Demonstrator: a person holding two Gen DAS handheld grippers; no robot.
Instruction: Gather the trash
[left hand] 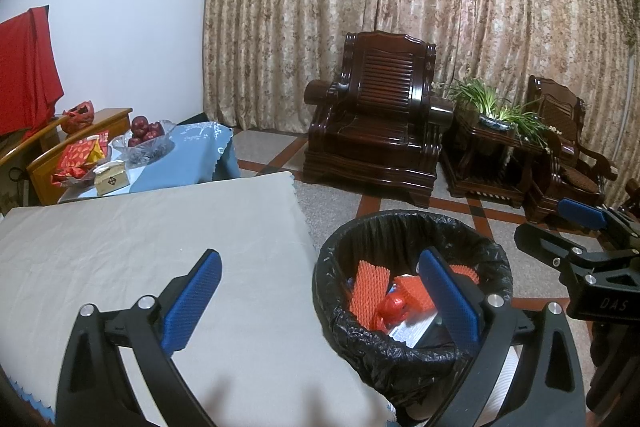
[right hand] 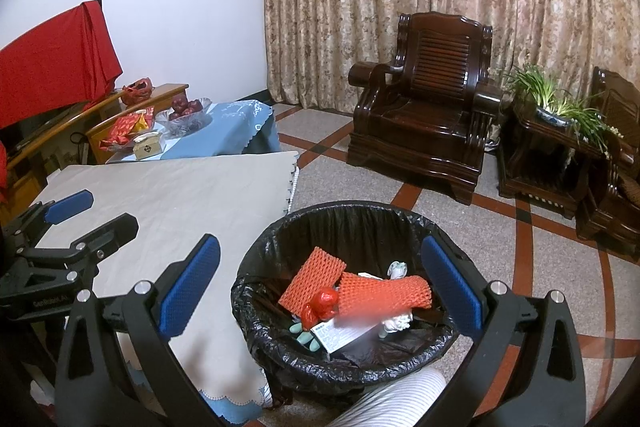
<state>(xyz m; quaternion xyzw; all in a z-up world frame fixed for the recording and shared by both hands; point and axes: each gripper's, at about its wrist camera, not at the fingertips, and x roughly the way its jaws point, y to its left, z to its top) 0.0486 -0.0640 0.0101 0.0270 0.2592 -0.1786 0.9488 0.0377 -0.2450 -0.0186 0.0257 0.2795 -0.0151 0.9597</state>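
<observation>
Jaws wide apart and empty on both left gripper (left hand: 320, 291) and right gripper (right hand: 320, 283), trash bin (right hand: 256, 331) just below and ahead holding the orange foam nets (right hand: 384, 293), so collection looks done.

Both wrist views overlook the bin (left hand: 412, 291) nearby.

Bin liner (right hand: 280, 343): thin black plastic, crinkled, glossy. Orange sleeves (right hand: 384, 291) in it: foam mesh, matt. Red wrapper (right hand: 320, 303): shiny film. Tablecloth (left hand: 140, 247): grey woven cloth, matt (faint creases). Armchair (left hand: 376, 131): dark wood, high-gloss lacquer. Gripper pads (left hand: 192, 303): blue, finely textured; frames matt black plastic with bright metal screw heads.
</observation>
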